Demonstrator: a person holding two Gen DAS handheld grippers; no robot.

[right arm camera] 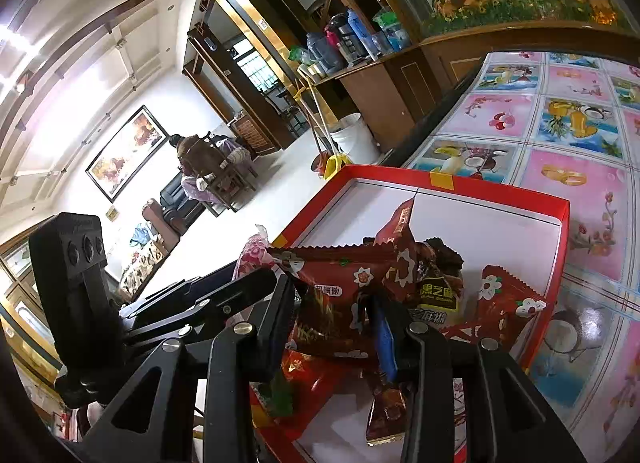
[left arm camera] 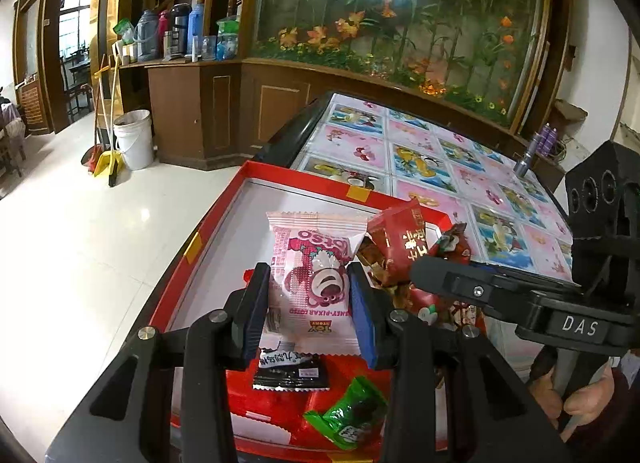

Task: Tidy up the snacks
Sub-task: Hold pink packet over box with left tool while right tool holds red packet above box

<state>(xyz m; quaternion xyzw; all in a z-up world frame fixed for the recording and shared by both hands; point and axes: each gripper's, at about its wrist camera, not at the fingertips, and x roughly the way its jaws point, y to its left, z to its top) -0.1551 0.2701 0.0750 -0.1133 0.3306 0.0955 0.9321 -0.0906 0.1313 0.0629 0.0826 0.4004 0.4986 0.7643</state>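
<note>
Tiled flooring, wood cabinetry and a large planted glass tank surround a table (left arm camera: 432, 151) laid with a fruit-print cloth; a red-rimmed box tray (left arm camera: 224, 215) with a white floor sits at its near corner.

Progress, as judged: sorting is under way, not complete; a mixed heap of wrappers occupies the near right part of the tray, while its far and left floor stands bare; a black sachet (left arm camera: 290, 373) and a green candy (left arm camera: 350, 415) lie loose at the near edge, unsorted.

Item one: the pink bear-print packet (left arm camera: 314, 279) stands upright between the jaws of the left gripper (left arm camera: 310, 315); both pads press its sides; the grip is closed on it, above the tray floor, just left of the heap.

Item two: the dark red flower-print packet (right arm camera: 340, 299) is clamped in the right gripper (right arm camera: 334, 323); jaws closed on it, the packet crumpled and tilted, touching or directly over the heap; contact cannot be settled.

Adjacent: a black sesame packet (right arm camera: 438, 295) and a further red packet (right arm camera: 508, 303) lie just beyond; the right gripper's body crosses the left wrist view beside the heap.

Remaining, as judged: both held packets to be placed; the heap and loose pieces to be grouped.
</note>
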